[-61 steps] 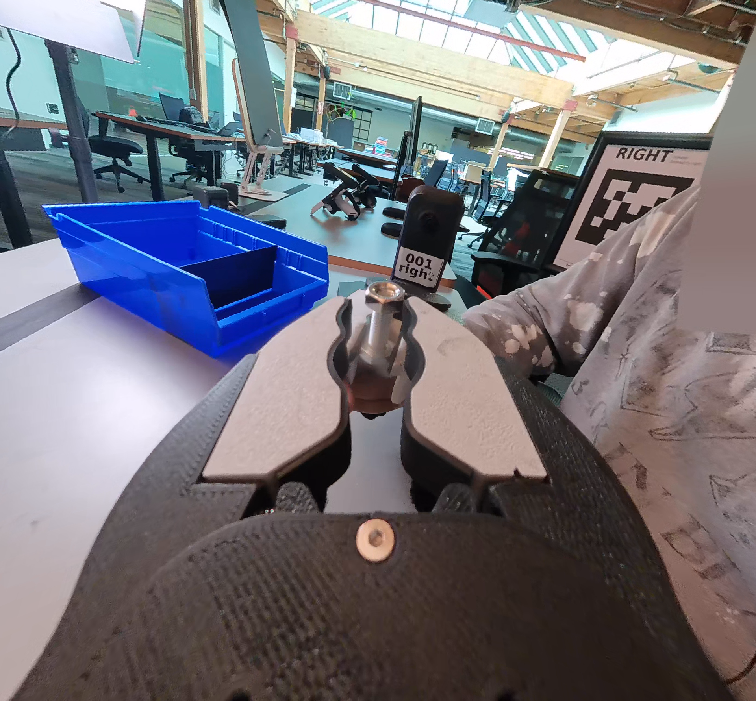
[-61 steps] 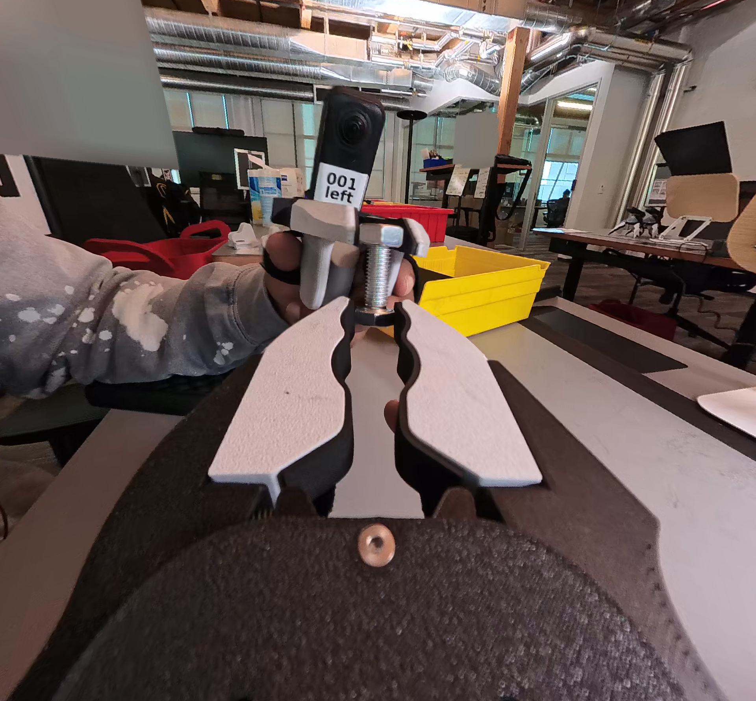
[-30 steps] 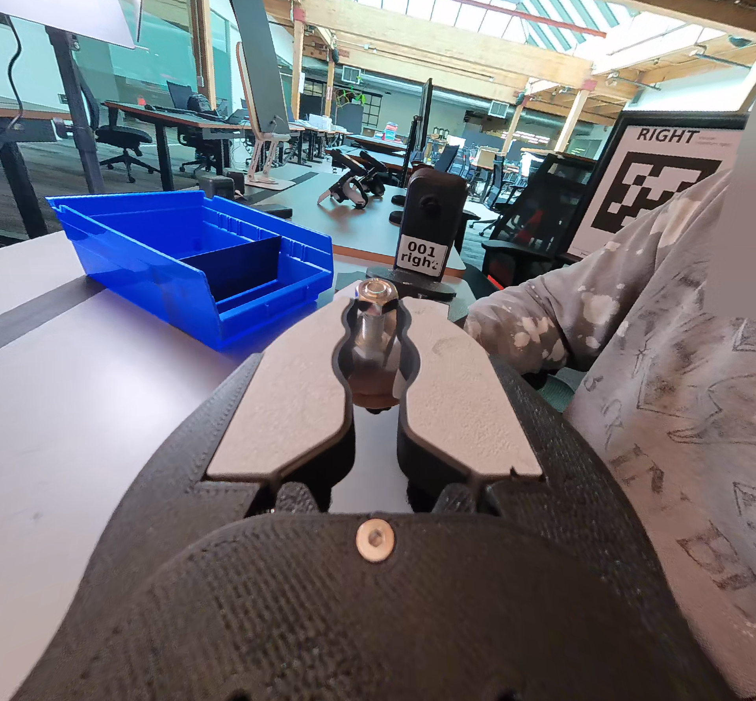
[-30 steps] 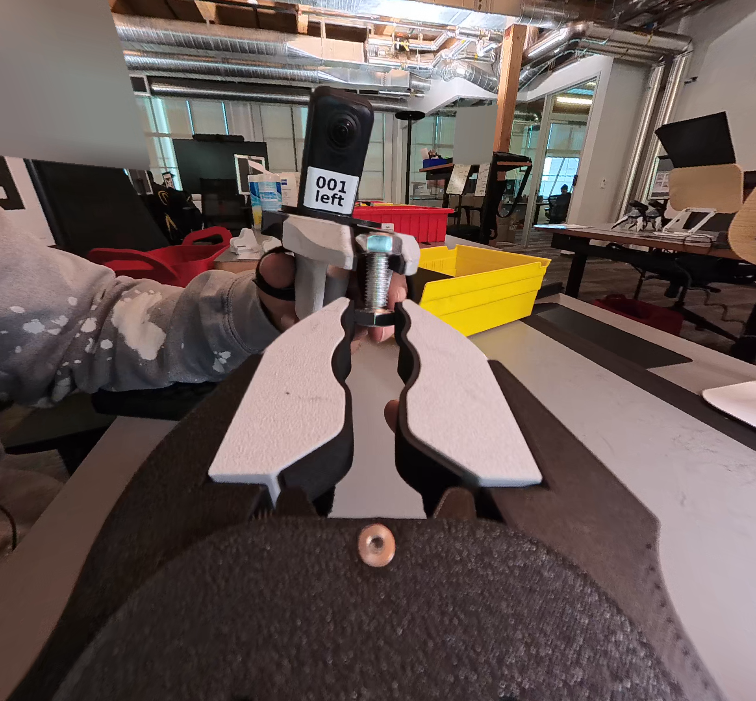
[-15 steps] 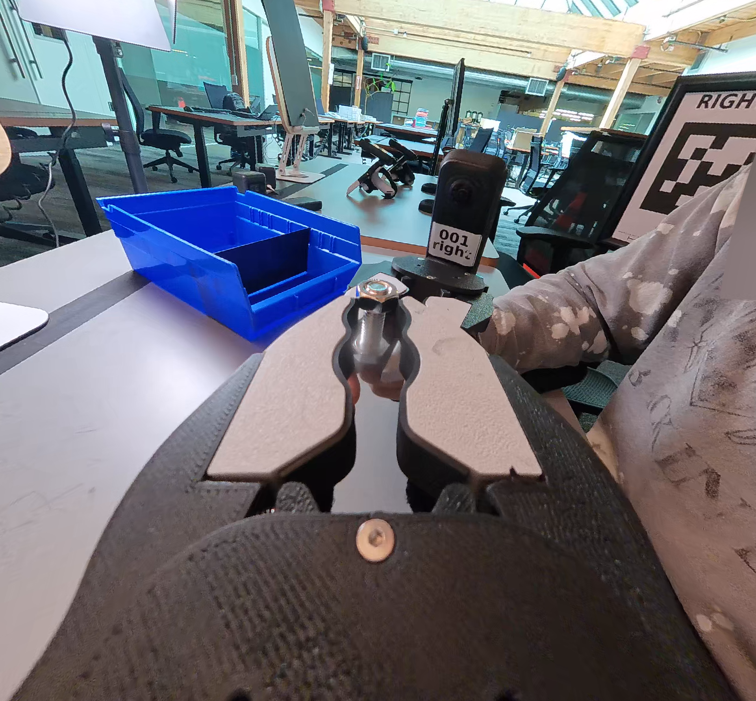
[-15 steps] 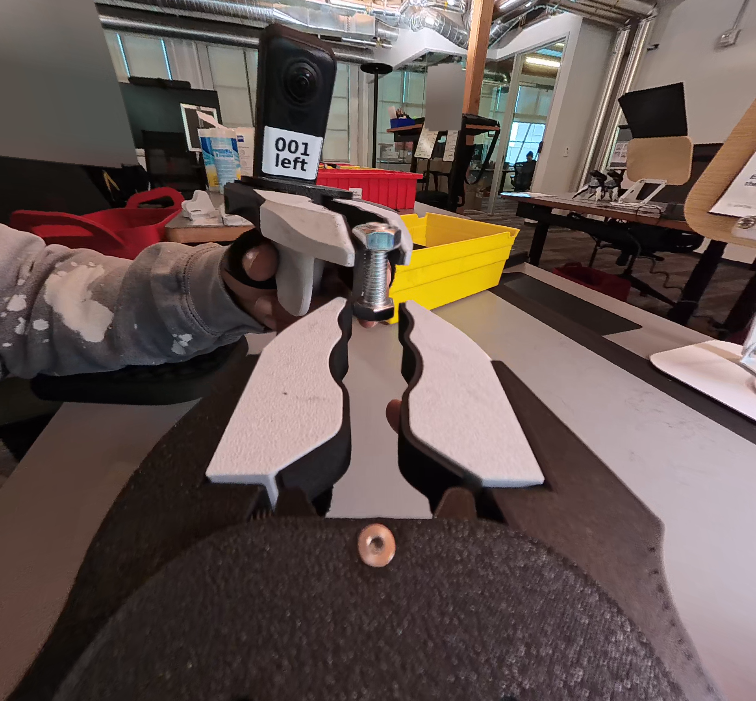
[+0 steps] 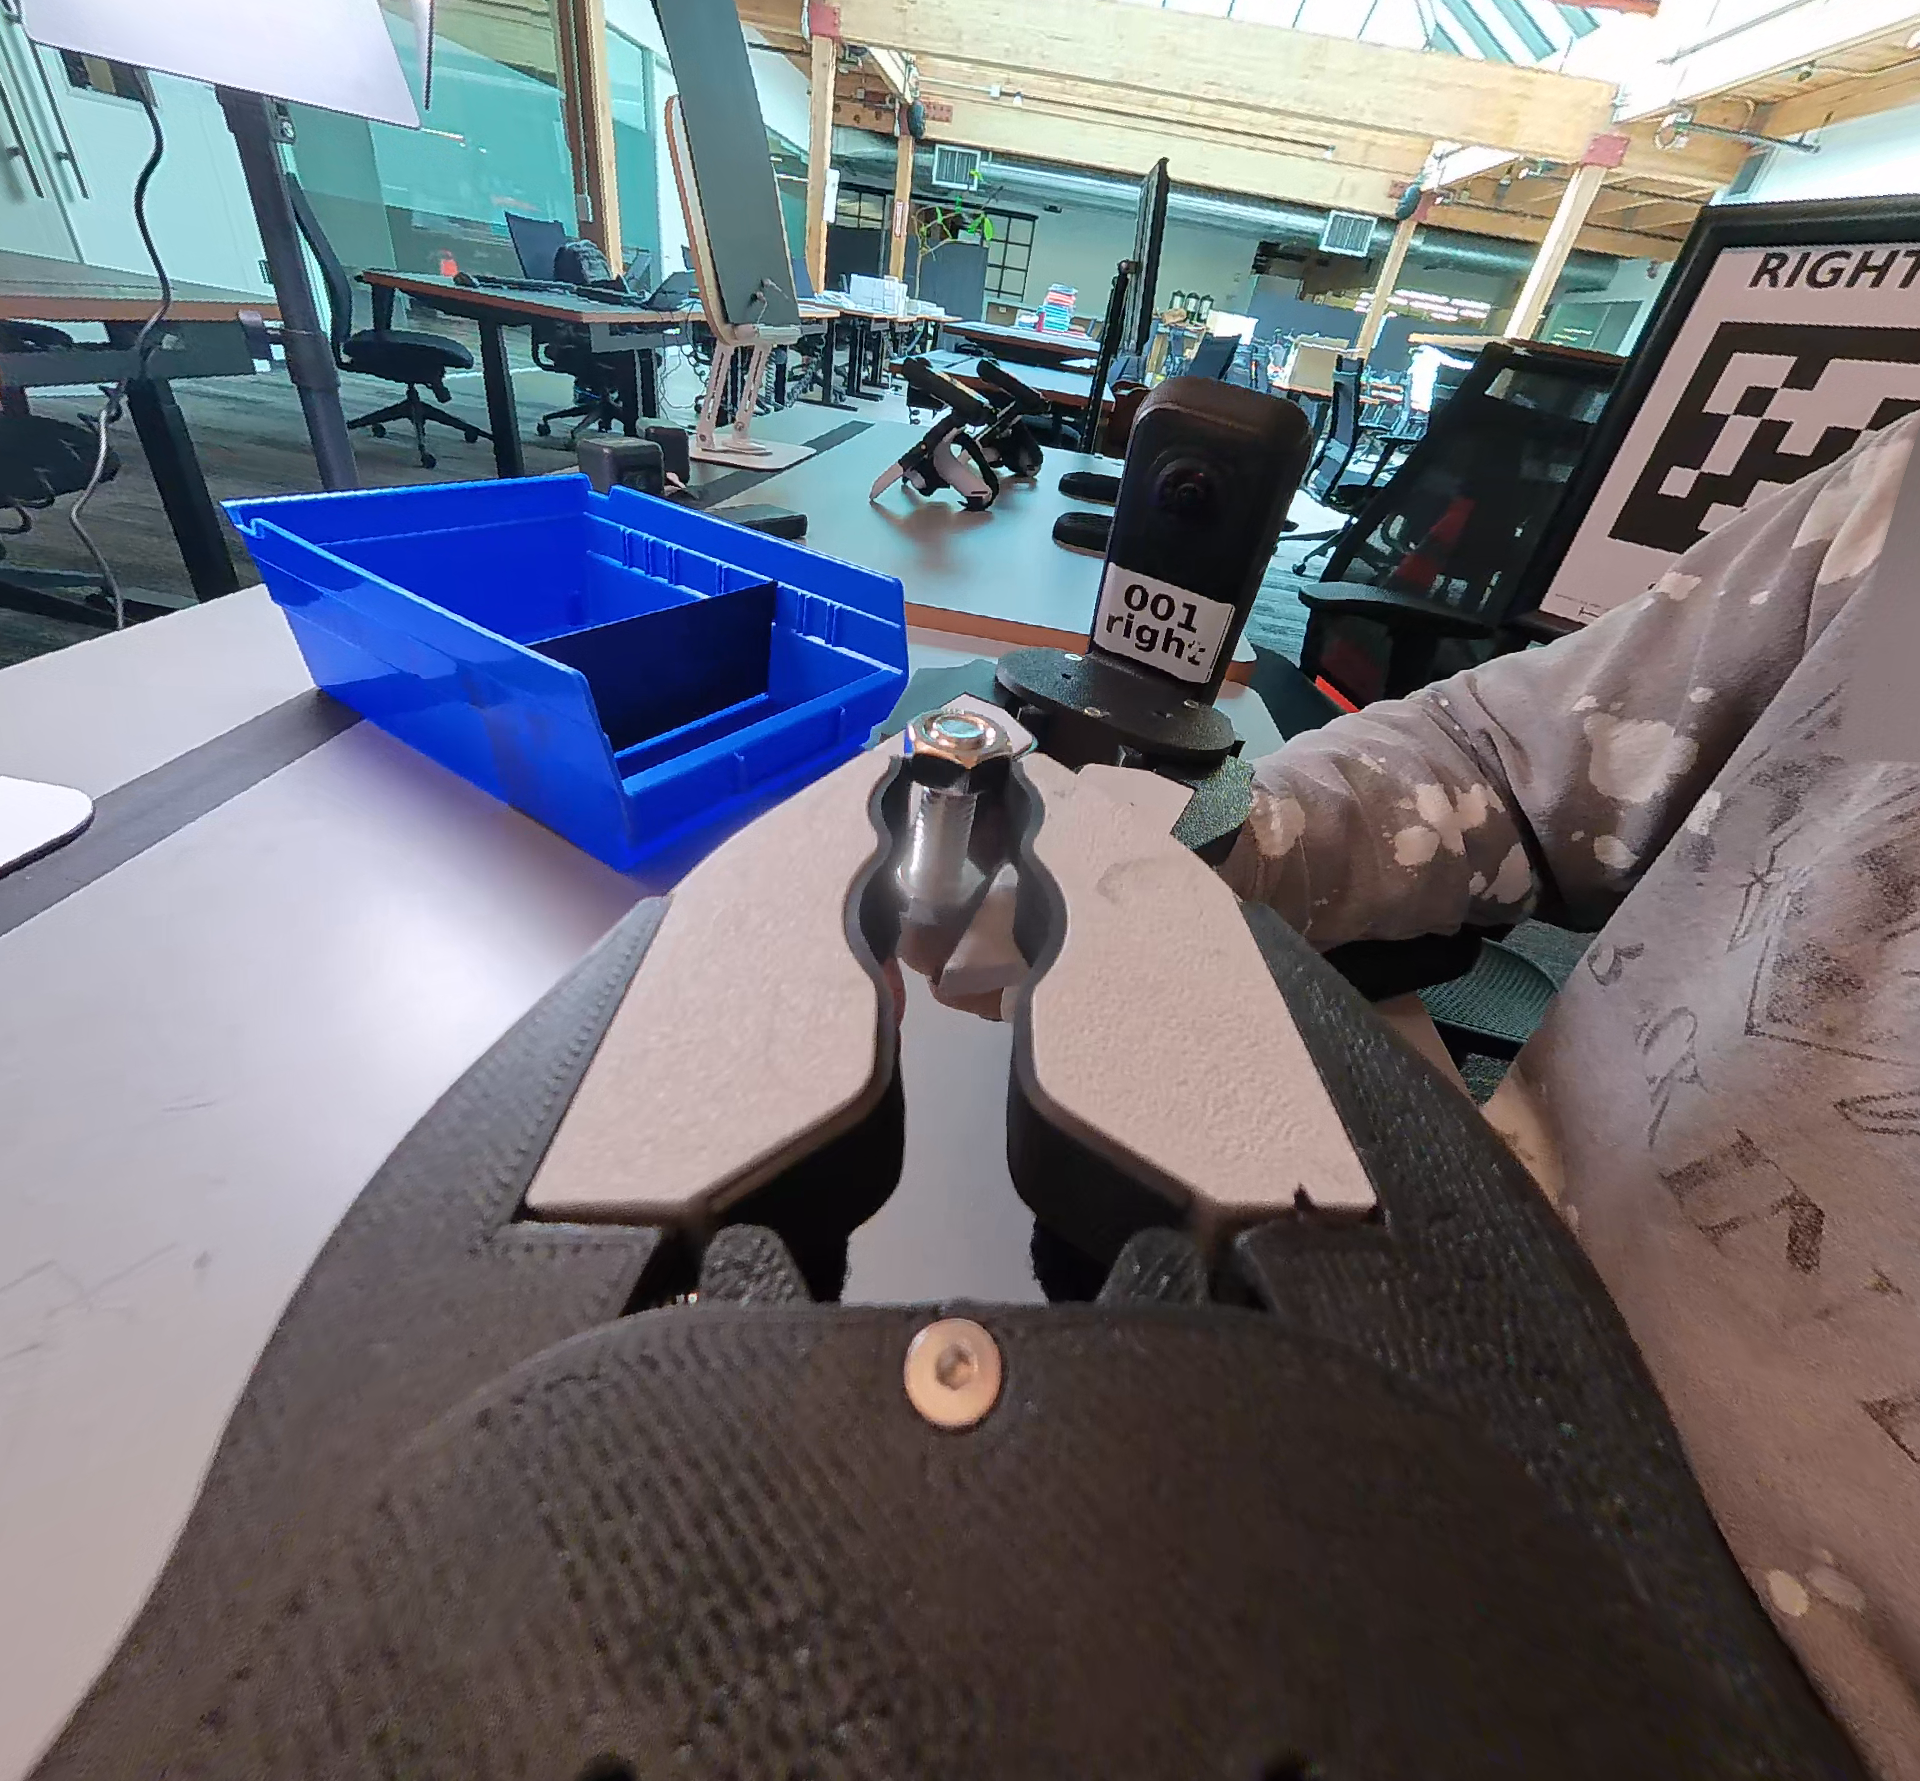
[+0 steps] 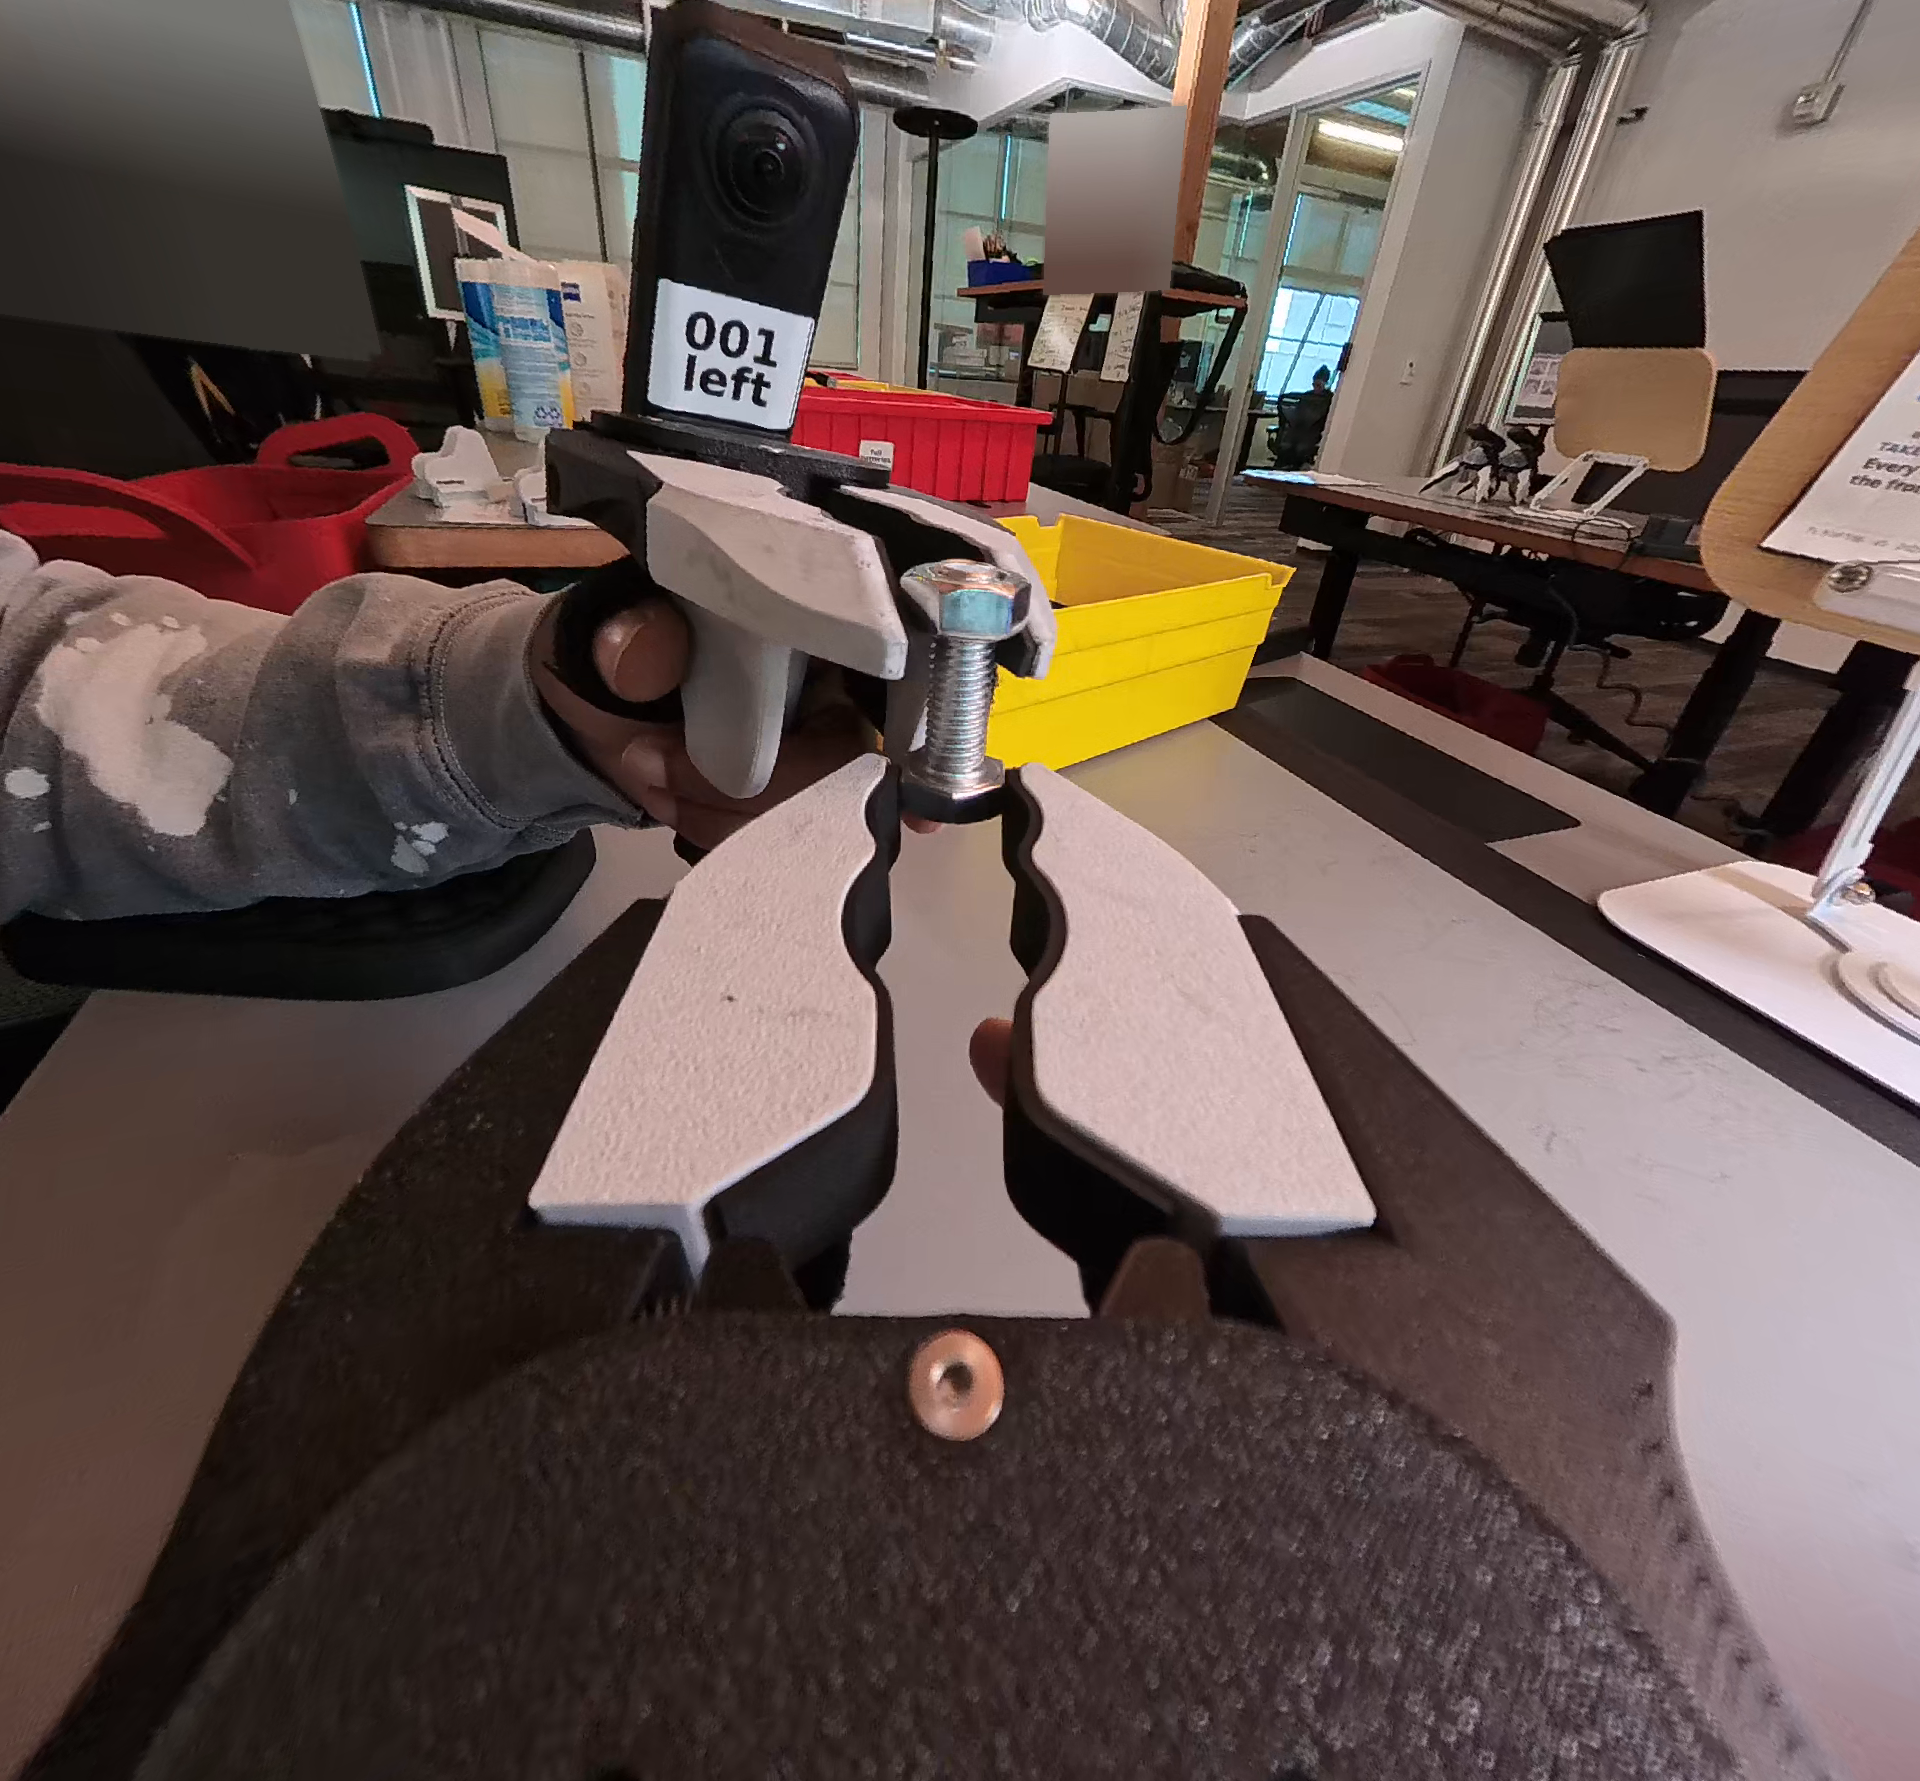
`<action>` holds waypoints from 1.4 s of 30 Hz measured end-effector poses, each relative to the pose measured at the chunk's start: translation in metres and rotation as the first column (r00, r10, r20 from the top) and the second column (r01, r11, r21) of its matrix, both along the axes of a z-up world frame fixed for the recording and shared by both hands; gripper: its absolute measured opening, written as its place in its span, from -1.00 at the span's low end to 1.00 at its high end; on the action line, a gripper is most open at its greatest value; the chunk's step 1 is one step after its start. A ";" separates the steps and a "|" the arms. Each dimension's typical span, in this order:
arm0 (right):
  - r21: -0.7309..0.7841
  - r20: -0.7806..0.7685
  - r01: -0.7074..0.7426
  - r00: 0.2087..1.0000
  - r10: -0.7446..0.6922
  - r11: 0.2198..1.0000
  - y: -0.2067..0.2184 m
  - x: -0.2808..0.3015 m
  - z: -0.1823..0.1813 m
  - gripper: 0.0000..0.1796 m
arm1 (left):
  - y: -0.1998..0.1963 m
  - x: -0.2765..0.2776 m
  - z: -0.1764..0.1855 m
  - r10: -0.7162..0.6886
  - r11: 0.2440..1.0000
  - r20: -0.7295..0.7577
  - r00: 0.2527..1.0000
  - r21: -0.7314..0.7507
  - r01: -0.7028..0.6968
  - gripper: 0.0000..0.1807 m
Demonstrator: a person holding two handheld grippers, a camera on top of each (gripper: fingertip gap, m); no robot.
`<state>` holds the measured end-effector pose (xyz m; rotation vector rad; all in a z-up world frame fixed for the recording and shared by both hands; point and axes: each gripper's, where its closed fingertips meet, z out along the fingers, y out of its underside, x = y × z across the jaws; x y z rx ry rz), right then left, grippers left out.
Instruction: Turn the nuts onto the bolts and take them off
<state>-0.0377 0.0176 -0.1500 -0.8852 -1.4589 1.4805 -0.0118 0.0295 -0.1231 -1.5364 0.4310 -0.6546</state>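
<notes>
A silver bolt (image 8: 961,682) stands upright in the air above the table, head up. My left gripper (image 7: 961,765) is shut on the hex head of the bolt (image 7: 951,739); the threaded shank hangs down between its fingers. In the right wrist view the left gripper (image 8: 971,609) comes in from the left. My right gripper (image 8: 953,781) is shut on the nut (image 8: 951,773) at the bolt's lower end. One finger of the right gripper (image 7: 977,962) shows below the shank in the left wrist view.
A blue divided bin (image 7: 582,630) stands on the grey table (image 7: 208,1056) at the left. A yellow bin (image 8: 1132,630) and a red bin (image 8: 925,443) stand beyond the bolt. A white stand base (image 8: 1766,952) is at the right. A person's grey sleeve (image 7: 1558,796) is at the right. Less than 4 cm separates the two grippers' tips.
Both grippers kept their hold. The left gripper has swung round the bolt's axis relative to the right one, and now shows from its side. The blue bin has shifted right in the left view.
</notes>
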 end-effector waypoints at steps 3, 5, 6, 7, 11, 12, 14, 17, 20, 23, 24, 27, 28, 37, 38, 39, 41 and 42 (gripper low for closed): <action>0.004 0.002 -0.002 1.000 0.002 1.000 0.001 0.000 0.000 -0.80 | 0.000 0.000 0.001 0.006 1.000 0.005 1.000 0.000 -0.006 -0.80; -0.003 0.003 -0.003 1.000 0.003 1.000 0.002 0.000 -0.001 -0.80 | -0.001 -0.001 0.004 -0.002 1.000 0.034 0.999 0.009 0.002 -0.70; -0.009 0.004 -0.009 1.000 0.009 1.000 0.002 0.000 -0.001 -0.80 | -0.002 -0.002 0.006 -0.005 1.000 0.044 0.999 0.012 0.004 -0.67; -0.013 -0.001 -0.012 1.000 0.012 1.000 0.001 0.001 0.000 -0.80 | -0.003 -0.004 0.007 -0.006 1.000 0.049 0.999 0.009 0.005 -0.68; -0.034 -0.031 -0.027 0.999 0.026 0.999 0.001 0.003 0.005 -0.80 | -0.002 -0.015 0.004 0.014 1.000 0.053 0.998 -0.013 -0.013 -0.68; -0.052 -0.048 -0.045 0.998 0.043 0.998 0.001 0.005 0.008 -0.80 | 0.000 -0.024 0.005 0.055 0.998 0.065 0.996 -0.020 -0.054 -0.78; -0.068 -0.067 -0.063 0.996 0.058 0.996 0.000 0.008 0.013 -0.80 | 0.000 -0.034 0.007 0.079 0.997 0.081 0.994 -0.013 -0.079 -0.79; -0.072 -0.061 -0.058 0.997 0.053 0.996 0.000 0.007 0.012 -0.80 | -0.003 -0.030 0.011 0.050 0.999 0.100 0.994 0.000 -0.050 -0.75; -0.065 -0.041 -0.046 0.998 0.044 0.997 0.000 0.004 0.007 -0.80 | -0.005 -0.014 0.012 -0.009 1.000 0.108 0.994 0.010 0.008 -0.68; -0.067 -0.044 -0.054 0.998 0.051 0.996 -0.002 0.005 0.008 -0.80 | -0.002 -0.008 0.008 -0.001 1.000 0.067 0.998 0.001 0.001 -0.66; -0.082 -0.057 -0.067 0.996 0.062 0.994 -0.002 0.006 0.010 -0.80 | -0.002 -0.010 0.009 0.007 1.000 0.074 0.997 -0.002 -0.007 -0.67; -0.114 -0.108 -0.120 0.988 0.108 0.986 -0.004 0.013 0.021 -0.80 | 0.005 -0.036 0.005 0.122 0.992 0.082 0.989 -0.041 -0.119 -0.85; -0.111 -0.111 -0.118 0.988 0.105 0.987 -0.004 0.014 0.022 -0.80 | 0.003 -0.037 0.007 0.107 0.994 0.107 0.988 -0.038 -0.103 -0.83; -0.098 -0.070 -0.096 0.994 0.089 0.991 -0.005 0.008 0.012 -0.80 | -0.003 -0.007 0.009 -0.002 1.000 0.074 0.997 -0.015 0.003 -0.65; -0.112 -0.085 -0.112 0.991 0.102 0.987 -0.004 0.010 0.014 -0.80 | -0.002 -0.011 0.010 0.008 1.000 0.089 0.996 -0.030 -0.006 -0.69; -0.123 -0.105 -0.134 0.987 0.121 0.983 -0.005 0.013 0.018 -0.80 | 0.003 -0.023 0.007 0.076 0.996 0.089 0.993 -0.053 -0.071 -0.84; -0.118 -0.124 -0.146 0.984 0.131 0.982 -0.007 0.015 0.023 -0.80 | 0.003 -0.033 0.005 0.105 0.993 0.091 0.990 -0.054 -0.101 -0.81; -0.116 -0.123 -0.142 0.984 0.128 0.983 -0.007 0.015 0.023 -0.80 | 0.001 -0.033 0.008 0.091 0.995 0.119 0.989 -0.051 -0.085 -0.79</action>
